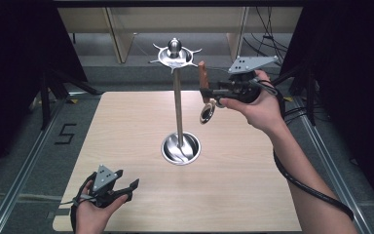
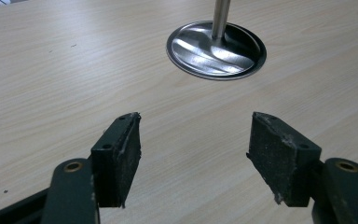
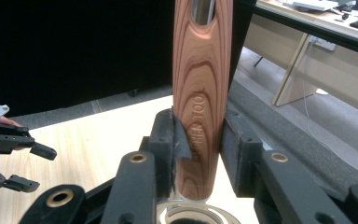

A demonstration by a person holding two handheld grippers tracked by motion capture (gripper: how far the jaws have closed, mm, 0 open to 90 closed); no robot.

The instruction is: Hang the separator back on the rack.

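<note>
a pale wood-grain table (image 1: 233,195) stands on a grey floor in a dim room, with black curtains at both sides and light wooden furniture beyond. nearest the camera, at the table's front left corner, a hand holds the left gripper (image 1: 126,186) low over the surface, its two black jaws spread wide with nothing between them; the left gripper view (image 2: 193,154) shows bare tabletop in the gap. at mid-table sits a tall polished steel utensil stand (image 1: 178,112), a slim upright pole rising from a round dished base (image 2: 216,50) to a small pronged crown topped by a ball. to the right of the pole and held well above the table, the right gripper (image 1: 205,91) is clamped on the reddish wooden handle (image 3: 202,107) of a kitchen utensil, the handle upright, a shiny round metal end (image 1: 207,113) hanging below the jaws, near the pole but apart from it.
</note>
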